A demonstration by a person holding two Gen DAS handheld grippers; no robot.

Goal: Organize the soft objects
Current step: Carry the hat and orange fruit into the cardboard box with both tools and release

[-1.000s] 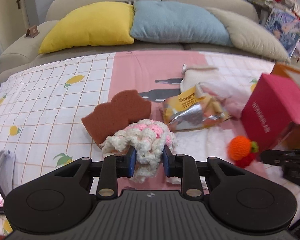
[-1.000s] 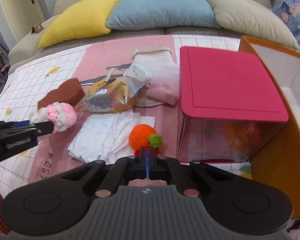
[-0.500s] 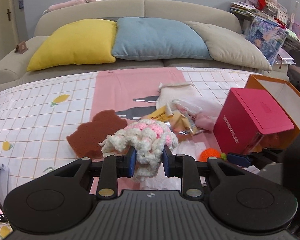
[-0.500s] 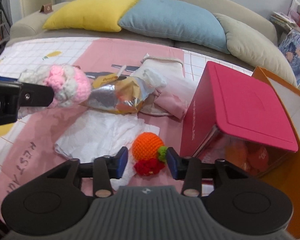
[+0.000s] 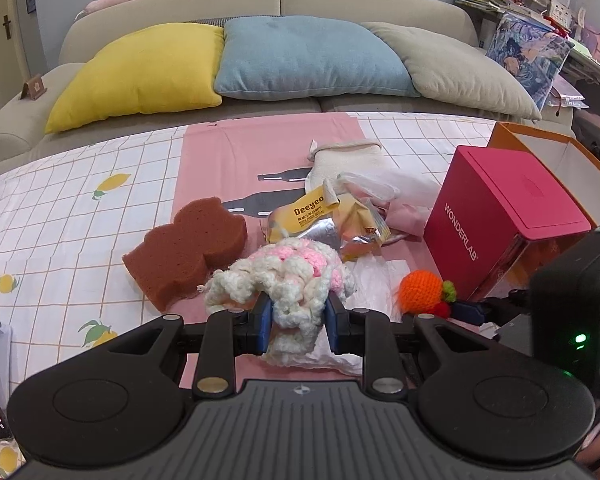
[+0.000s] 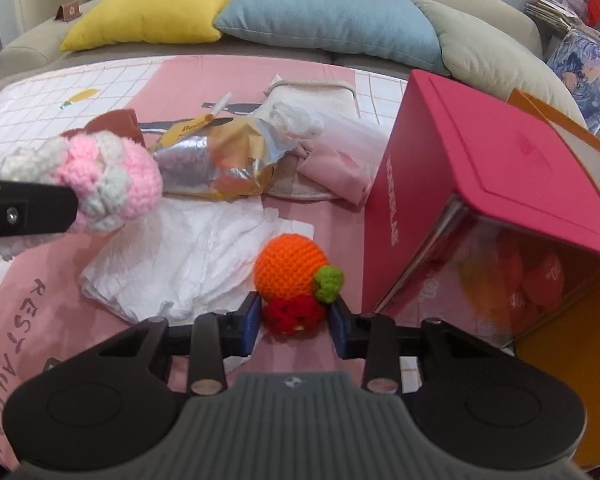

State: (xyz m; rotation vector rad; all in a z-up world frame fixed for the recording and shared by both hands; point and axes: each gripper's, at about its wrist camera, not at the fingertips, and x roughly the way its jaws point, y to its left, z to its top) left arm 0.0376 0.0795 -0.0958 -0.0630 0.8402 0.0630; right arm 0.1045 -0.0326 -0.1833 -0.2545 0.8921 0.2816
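My left gripper (image 5: pixel 297 322) is shut on a pink-and-white crocheted toy (image 5: pixel 288 276) and holds it above the bed; the toy also shows at the left of the right wrist view (image 6: pixel 100 184). My right gripper (image 6: pixel 294 322) is open, its jaws on either side of the red base of an orange crocheted fruit (image 6: pixel 290 268) with a green leaf, which sits on white tissue (image 6: pixel 180 264). The jaws look close to the fruit but not pressed on it. The fruit also shows in the left wrist view (image 5: pixel 420 292).
A brown sponge (image 5: pixel 188 248), a yellow-and-silver snack bag (image 5: pixel 324 220), a cream mitt (image 5: pixel 348 156) and pink cloth (image 6: pixel 336 164) lie on the bed sheet (image 5: pixel 80 220). A pink box (image 6: pixel 492 184) lies tipped by an orange box (image 6: pixel 572 352). Cushions (image 5: pixel 308 60) line the sofa.
The right gripper went from shut to open and moved forward around the orange fruit. The left gripper lifted the pink-and-white toy and still holds it.
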